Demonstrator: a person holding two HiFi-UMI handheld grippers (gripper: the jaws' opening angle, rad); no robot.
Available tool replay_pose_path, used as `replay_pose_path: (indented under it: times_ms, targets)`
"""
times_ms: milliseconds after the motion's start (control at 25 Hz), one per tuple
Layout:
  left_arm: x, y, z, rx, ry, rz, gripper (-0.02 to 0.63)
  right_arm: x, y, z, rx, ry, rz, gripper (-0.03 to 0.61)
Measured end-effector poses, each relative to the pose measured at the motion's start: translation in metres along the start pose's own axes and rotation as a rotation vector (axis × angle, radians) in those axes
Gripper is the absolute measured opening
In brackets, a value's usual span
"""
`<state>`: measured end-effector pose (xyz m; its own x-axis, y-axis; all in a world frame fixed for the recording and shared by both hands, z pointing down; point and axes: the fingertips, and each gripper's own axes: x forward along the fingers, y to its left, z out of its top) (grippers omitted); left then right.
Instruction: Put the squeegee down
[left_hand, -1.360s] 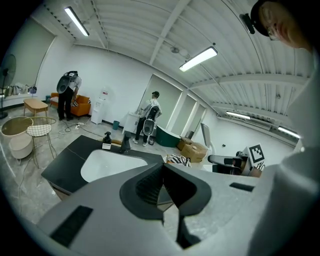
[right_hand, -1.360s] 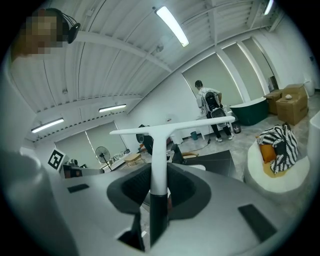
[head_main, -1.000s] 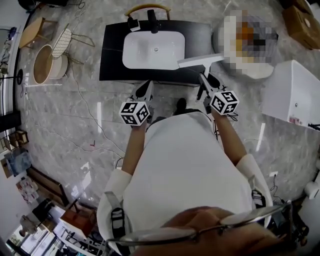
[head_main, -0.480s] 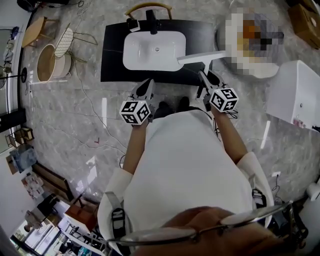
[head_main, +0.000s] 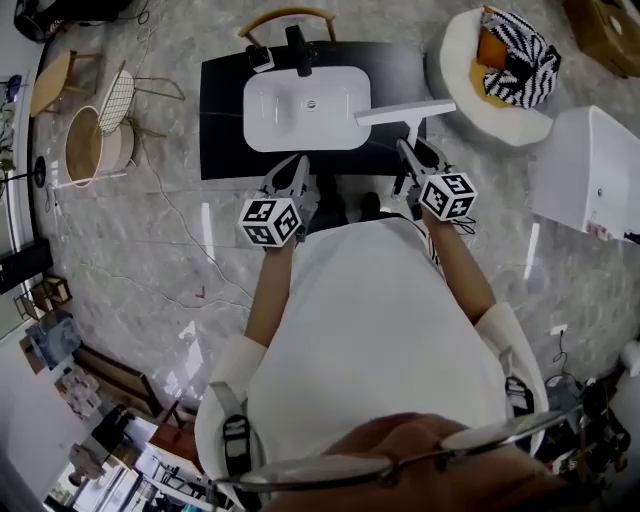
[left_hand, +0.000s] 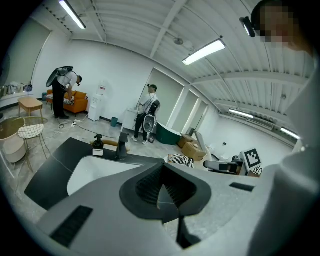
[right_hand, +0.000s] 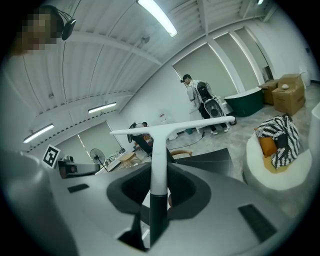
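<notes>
**Squeegee gripped, counter dead ahead**

The right gripper (right_hand: 159, 192) is seen clamped on the dark handle of the squeegee (right_hand: 159, 145). The shaft is carried straight out ahead of the jaws, with the blade set crosswise at its far end. The black counter (head_main: 395, 70) lies ahead and below (the basin (head_main: 305, 100) off to the left). The left gripper (left_hand: 162, 192), jaws together and empty, is held alongside, farther from the tool.
</notes>
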<state>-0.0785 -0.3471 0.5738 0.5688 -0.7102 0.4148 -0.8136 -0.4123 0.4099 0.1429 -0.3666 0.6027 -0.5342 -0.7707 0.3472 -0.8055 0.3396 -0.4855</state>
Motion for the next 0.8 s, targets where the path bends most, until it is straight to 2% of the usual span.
replay_pose_path:
  times_ms: [400, 800]
  targets:
    - [0.039, 0.037, 0.026, 0.011, 0.038, -0.097, 0.005, 0.043, -0.017, 0.008, 0.008, 0.045, -0.086, 0.093]
    - [0.062, 0.069, 0.03, 0.009, 0.085, -0.154, 0.005, 0.09, -0.058, -0.011, 0.017, 0.141, -0.178, 0.094]
